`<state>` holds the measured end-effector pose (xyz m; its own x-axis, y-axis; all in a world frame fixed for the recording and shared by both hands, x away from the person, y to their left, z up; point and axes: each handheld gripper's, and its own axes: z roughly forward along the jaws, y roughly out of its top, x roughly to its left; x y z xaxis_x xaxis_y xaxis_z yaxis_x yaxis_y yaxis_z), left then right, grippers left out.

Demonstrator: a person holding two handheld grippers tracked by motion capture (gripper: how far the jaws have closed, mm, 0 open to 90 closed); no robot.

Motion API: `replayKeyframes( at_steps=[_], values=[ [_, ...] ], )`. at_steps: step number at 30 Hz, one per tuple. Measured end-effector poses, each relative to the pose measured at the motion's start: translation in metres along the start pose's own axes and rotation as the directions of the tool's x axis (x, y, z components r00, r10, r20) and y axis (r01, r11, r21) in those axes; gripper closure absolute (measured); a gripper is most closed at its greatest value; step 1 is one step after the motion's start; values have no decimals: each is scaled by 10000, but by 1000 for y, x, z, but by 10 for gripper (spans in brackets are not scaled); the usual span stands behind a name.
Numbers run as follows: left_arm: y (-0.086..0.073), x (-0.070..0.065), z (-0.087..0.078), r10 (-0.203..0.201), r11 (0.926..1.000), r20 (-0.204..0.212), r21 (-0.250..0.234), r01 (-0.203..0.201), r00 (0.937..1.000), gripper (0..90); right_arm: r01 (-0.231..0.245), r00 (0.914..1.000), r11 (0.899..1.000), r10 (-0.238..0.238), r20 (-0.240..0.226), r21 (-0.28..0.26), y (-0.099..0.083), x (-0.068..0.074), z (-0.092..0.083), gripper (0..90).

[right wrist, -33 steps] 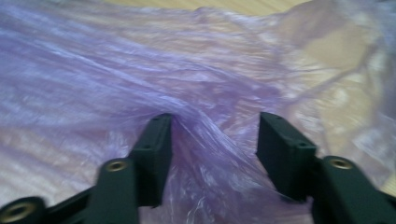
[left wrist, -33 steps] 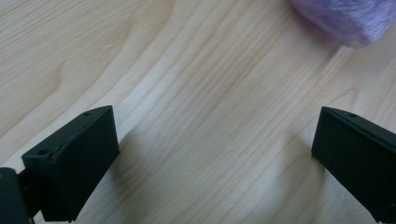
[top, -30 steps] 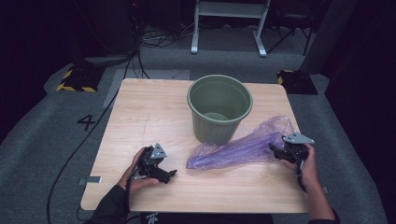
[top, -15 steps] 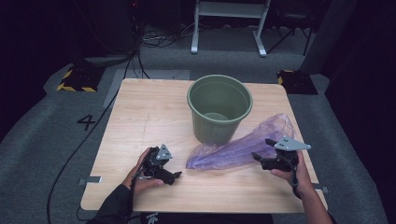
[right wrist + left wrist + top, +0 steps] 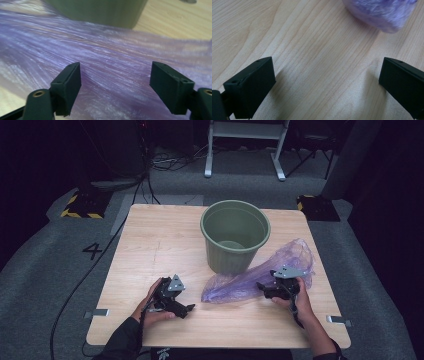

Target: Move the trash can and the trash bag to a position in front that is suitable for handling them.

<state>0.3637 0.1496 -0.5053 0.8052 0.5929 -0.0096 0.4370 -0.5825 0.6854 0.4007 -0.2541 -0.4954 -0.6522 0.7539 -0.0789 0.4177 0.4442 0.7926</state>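
Right hand-held gripper (image 5: 261, 287) spread over purple bag (image 5: 250, 280), jaws just narrowing slightly, nothing pinched. Left hand-held gripper (image 5: 189, 309) spread, low on surface (image 5: 150, 245). Bucket (image 5: 235, 236) beside bag.

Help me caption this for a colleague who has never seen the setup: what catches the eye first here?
The green bucket stands upright and open toward the far middle of the wooden table. A crumpled purple plastic bag sprawls flat from its base toward the table's right edge. The right gripper sits over the bag with jaws apart, while the left gripper rests on bare wood, jaws wide too.
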Motion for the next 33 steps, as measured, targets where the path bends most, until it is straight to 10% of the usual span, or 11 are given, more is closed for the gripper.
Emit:
replayKeyframes(
  at_steps=[14,25,33],
  values=[
    [1,0,1,126,9999,68,11,-126,9999,3,-416,9964,9974,457,-708,587,1,-21,14,460],
    [0,-1,0,115,9999,73,3,-115,9999,3,-711,9966,9968,725,-384,366,-2,-26,12,833],
    [0,-2,0,85,10000,53,12,-85,9999,3,-588,9980,9980,593,-207,243,-6,-28,6,892]
  ],
)
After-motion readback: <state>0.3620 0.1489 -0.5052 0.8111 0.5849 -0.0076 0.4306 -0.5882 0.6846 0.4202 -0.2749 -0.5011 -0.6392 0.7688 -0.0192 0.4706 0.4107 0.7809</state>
